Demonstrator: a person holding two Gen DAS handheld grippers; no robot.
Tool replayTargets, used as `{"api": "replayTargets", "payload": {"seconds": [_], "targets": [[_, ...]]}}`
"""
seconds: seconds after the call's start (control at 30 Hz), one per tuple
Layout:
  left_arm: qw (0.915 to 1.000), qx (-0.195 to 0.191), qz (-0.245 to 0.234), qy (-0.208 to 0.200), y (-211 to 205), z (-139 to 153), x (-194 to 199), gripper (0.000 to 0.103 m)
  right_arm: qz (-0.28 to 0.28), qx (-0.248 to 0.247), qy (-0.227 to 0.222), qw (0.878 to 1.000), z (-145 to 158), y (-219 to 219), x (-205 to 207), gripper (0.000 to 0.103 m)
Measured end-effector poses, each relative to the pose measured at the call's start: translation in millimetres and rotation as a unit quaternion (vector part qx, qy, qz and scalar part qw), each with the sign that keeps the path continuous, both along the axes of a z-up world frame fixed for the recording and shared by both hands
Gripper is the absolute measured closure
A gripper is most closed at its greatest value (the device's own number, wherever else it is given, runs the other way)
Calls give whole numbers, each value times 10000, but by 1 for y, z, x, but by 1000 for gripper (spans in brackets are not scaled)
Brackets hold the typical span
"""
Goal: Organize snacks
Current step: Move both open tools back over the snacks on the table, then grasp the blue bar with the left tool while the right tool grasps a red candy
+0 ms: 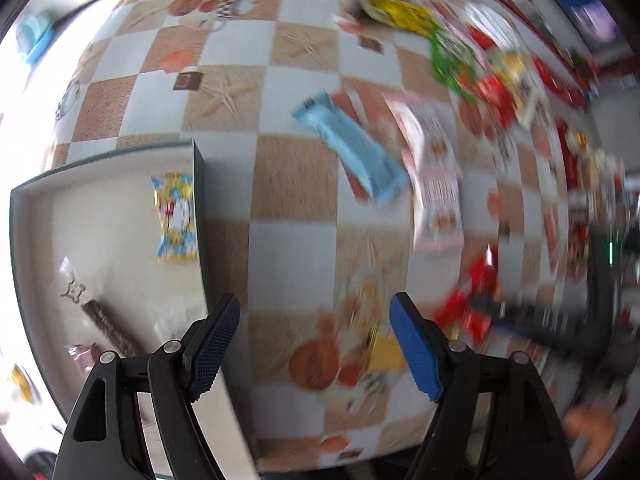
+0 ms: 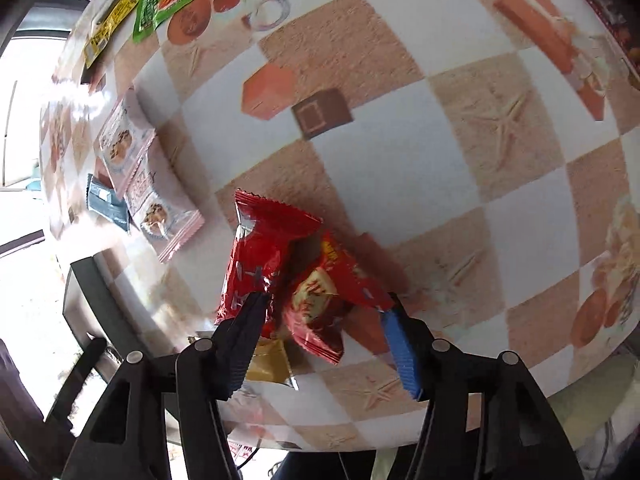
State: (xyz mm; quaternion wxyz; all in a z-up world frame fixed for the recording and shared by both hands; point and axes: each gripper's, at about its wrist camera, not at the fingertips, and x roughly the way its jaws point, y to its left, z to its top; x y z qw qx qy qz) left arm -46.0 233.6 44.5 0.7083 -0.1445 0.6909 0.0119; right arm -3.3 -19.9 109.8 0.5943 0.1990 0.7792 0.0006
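My right gripper (image 2: 326, 300) points down at the checkered tablecloth with two crumpled red snack packets (image 2: 276, 248) bunched between its fingers. Both pads press on the wrappers, so it is shut on them. A gold packet (image 2: 268, 364) lies just under the left finger. My left gripper (image 1: 316, 304) hangs open over the cloth beside the box (image 1: 200, 200), with nothing between its fingers. Inside the white-lined box lie a yellow-and-blue candy (image 1: 176, 216), a brown bar (image 1: 108, 320) and a pinkish packet (image 1: 82, 354). The red packets (image 1: 472, 308) show blurred at the right of the left wrist view.
A light blue bar (image 1: 352, 152) and pink cookie packets (image 1: 436, 184) lie on the table. Green (image 1: 452, 60) and yellow (image 1: 400, 12) packets and more red ones sit further back. The box's dark corner (image 2: 88, 292) is at the left of the right wrist view.
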Motion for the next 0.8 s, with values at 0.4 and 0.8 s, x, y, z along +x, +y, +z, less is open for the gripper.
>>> {"api": "replayTargets", "payload": {"seconds": [0.4, 0.8], "targets": [[9872, -249, 1519, 414, 5, -56, 73, 20, 227, -79, -93, 9997, 15, -39, -9, 42], [9924, 919, 762, 283, -39, -64, 105, 13, 836, -373, -207, 9956, 1, -20, -6, 45]]}}
